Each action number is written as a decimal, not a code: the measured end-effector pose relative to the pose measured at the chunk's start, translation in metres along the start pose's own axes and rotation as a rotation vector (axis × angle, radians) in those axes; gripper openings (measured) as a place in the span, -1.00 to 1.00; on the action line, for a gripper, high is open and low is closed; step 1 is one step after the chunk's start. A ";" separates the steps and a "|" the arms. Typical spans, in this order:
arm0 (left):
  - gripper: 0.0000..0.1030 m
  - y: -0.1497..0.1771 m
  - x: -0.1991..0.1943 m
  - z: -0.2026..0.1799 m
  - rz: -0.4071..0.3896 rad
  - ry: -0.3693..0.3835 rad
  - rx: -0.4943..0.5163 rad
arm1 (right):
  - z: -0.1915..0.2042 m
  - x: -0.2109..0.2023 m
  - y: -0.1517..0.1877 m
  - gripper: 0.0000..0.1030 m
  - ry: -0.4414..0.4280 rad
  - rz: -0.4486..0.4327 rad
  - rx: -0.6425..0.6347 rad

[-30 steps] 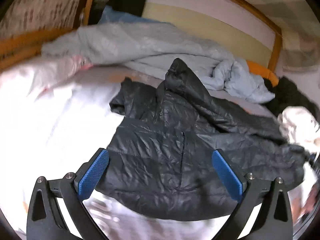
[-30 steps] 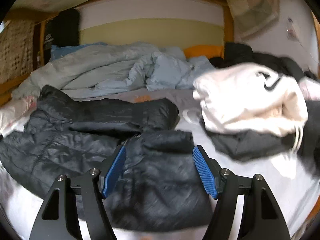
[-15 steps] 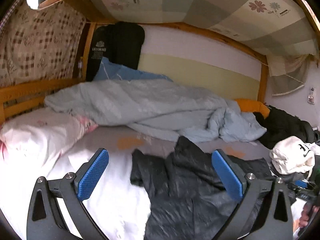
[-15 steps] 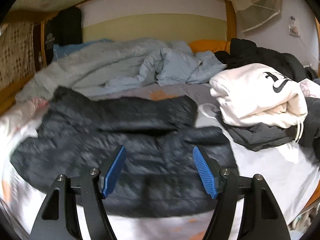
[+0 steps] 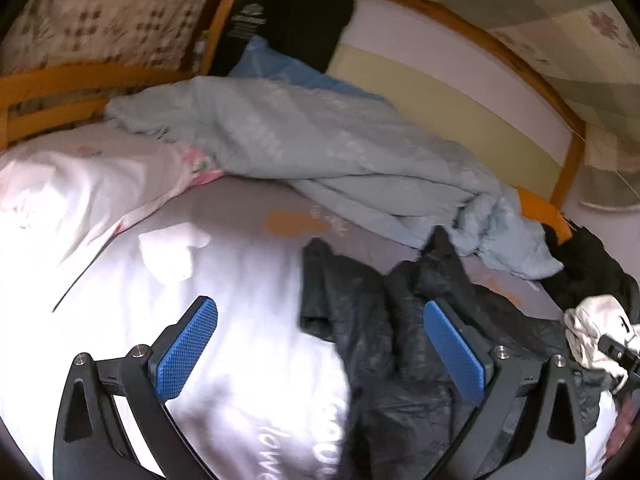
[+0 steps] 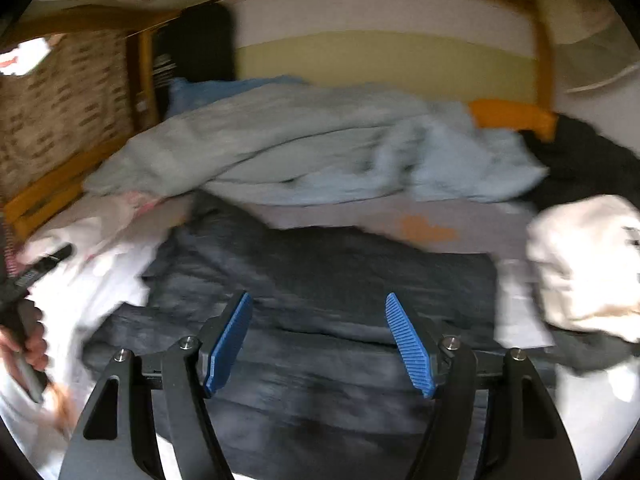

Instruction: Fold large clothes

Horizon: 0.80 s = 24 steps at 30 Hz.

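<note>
A black quilted puffer jacket [image 6: 328, 280] lies spread on the bed; in the left wrist view it [image 5: 384, 332] fills the lower right. My left gripper [image 5: 320, 344] is open and empty, held above the jacket's left edge and the white sheet. My right gripper [image 6: 320, 344] is open and empty, above the jacket's middle. The left gripper's handle and the hand holding it show at the left edge of the right wrist view [image 6: 28, 292].
A pale blue duvet [image 5: 320, 152] is bunched at the back. A white hoodie [image 6: 584, 264] on dark clothes lies at the right. A white pillow [image 5: 80, 184] is at the left. A wooden bed rail [image 5: 48, 96] runs behind. Both views are blurred.
Both grippers stay open. The left view tilted up to the wall, then back down left of the jacket. The right view swung left; the hoodie slid to the right edge.
</note>
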<state>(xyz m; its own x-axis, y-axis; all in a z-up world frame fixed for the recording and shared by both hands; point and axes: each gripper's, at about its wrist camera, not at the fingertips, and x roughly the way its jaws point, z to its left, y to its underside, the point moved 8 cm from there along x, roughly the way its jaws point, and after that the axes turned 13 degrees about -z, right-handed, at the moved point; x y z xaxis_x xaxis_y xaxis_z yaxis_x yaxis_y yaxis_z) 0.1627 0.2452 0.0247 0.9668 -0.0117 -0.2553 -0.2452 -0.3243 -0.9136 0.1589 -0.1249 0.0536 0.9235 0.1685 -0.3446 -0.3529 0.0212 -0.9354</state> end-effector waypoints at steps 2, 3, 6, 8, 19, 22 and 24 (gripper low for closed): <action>0.88 -0.001 0.004 0.013 -0.003 -0.051 0.013 | 0.030 0.020 0.005 0.39 -0.109 0.043 0.061; 0.79 -0.001 0.008 0.020 0.005 -0.086 0.024 | 0.050 0.033 0.008 0.39 -0.157 0.066 0.071; 0.57 0.008 0.025 0.042 0.110 -0.157 0.000 | 0.104 0.062 0.013 0.39 -0.216 0.096 -0.007; 0.35 0.017 0.035 0.051 0.205 -0.136 -0.040 | 0.134 0.080 0.018 0.39 -0.262 0.144 -0.043; 0.04 -0.007 0.011 0.095 0.160 -0.340 0.011 | 0.279 0.164 0.014 0.19 -0.367 0.360 -0.253; 0.03 -0.022 -0.001 0.102 0.091 -0.398 0.019 | 0.313 0.168 0.031 0.18 -0.454 0.389 -0.257; 0.03 -0.024 -0.006 0.099 0.079 -0.402 0.030 | 0.322 0.188 0.044 0.07 -0.396 0.402 -0.241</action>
<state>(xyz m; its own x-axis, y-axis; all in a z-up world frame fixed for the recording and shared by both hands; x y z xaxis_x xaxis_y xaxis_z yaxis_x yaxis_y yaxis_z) 0.1558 0.3468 0.0169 0.8413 0.3372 -0.4226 -0.3250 -0.3092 -0.8937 0.2685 0.2246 -0.0266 0.5828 0.4712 -0.6621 -0.5759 -0.3354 -0.7456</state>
